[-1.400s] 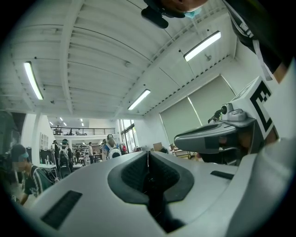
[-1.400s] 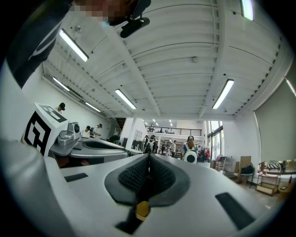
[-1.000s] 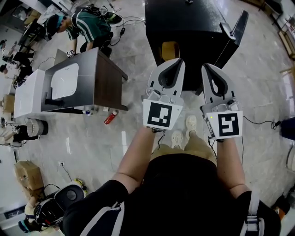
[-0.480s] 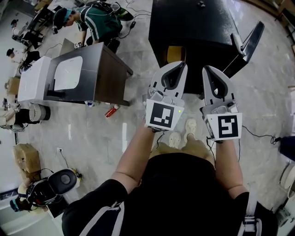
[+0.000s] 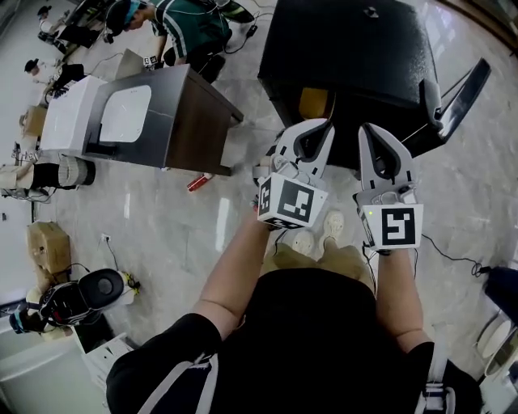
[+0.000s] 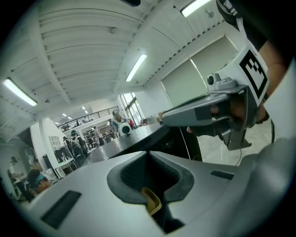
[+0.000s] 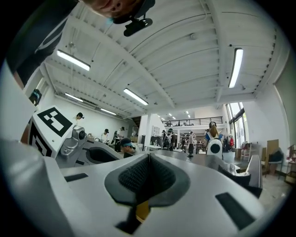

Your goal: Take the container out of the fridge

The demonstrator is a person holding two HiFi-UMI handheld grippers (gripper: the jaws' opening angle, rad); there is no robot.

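At eleven o'clock in the head view, a person in a green top (image 5: 190,24) is bending beside a grey counter (image 5: 190,121), well away from the work.

Near the centre, the left hand-held gripper (image 5: 310,133) is pointing toward twelve o'clock. Its jaws are pressed together and pinching nothing. Just beyond its tip, the container (image 5: 314,103) is showing as a small yellow-orange shape in the dark opening of the black fridge (image 5: 356,57), at twelve o'clock.

At one o'clock the right hand-held gripper (image 5: 380,139) is hovering alongside. Its jaws are likewise pressed together and empty. At two o'clock the fridge door (image 5: 461,101) is standing open.

Only one face of the container is showing, so its shape is hard to tell. It is probably light, rigid plastic, with smooth walls that may be slippery when cold. Taking hold across the near edge or side wall looks safest, with the jaws spread first and then closed firmly but not hard.
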